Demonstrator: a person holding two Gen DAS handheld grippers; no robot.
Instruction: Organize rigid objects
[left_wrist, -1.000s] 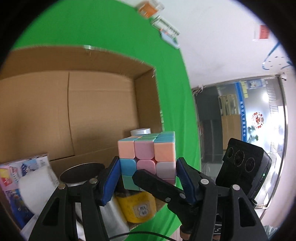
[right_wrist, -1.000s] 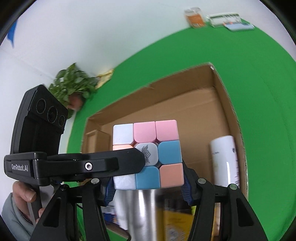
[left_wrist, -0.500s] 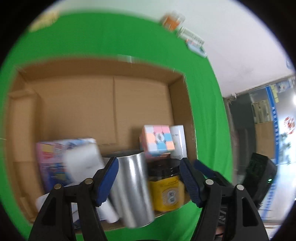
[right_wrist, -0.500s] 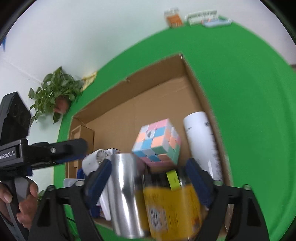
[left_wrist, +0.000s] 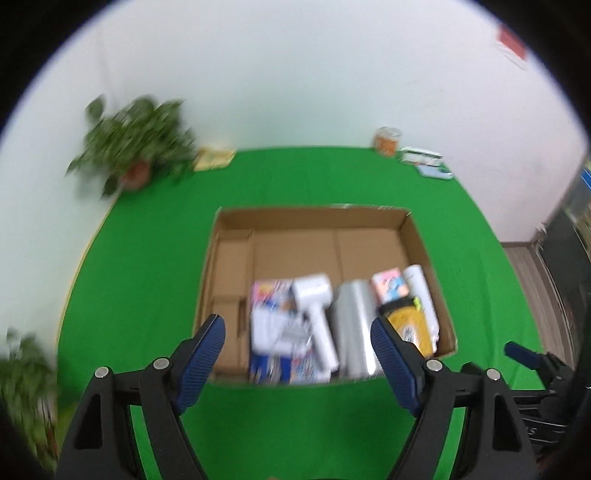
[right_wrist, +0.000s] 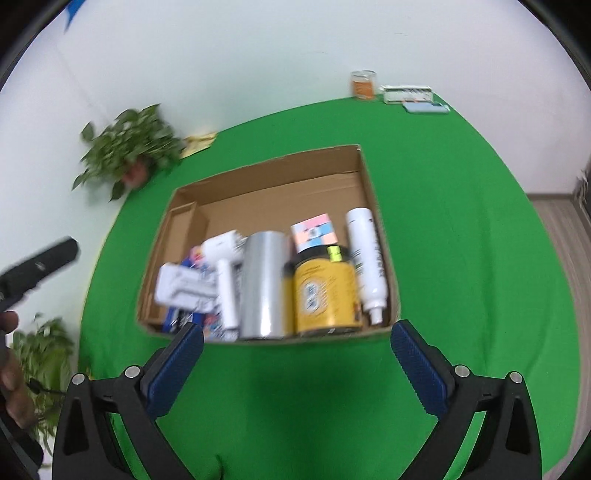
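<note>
Both grippers, left (left_wrist: 297, 350) and right (right_wrist: 297, 356), empty, jaws opening. Cube (right_wrist: 314, 233) perched at jar's (right_wrist: 325, 291) 12 o'clock in box (right_wrist: 266, 170); judged risk: jolt topples it.

- bright, even, diffuse light in both views; where it comes from cannot be told.
- strong fisheye bend with black corners.
- left wrist view is heavily motion-blurred: the cardboard box (left_wrist: 421, 240) contents and the potted plant (left_wrist: 136, 147) smear.
- right wrist view is milder, though labels stay unreadable.
- streaky glare runs down the silver cylinder (right_wrist: 264, 284).
- a soft shadow darkens the green cloth (right_wrist: 461, 221) at the bottom.
</note>
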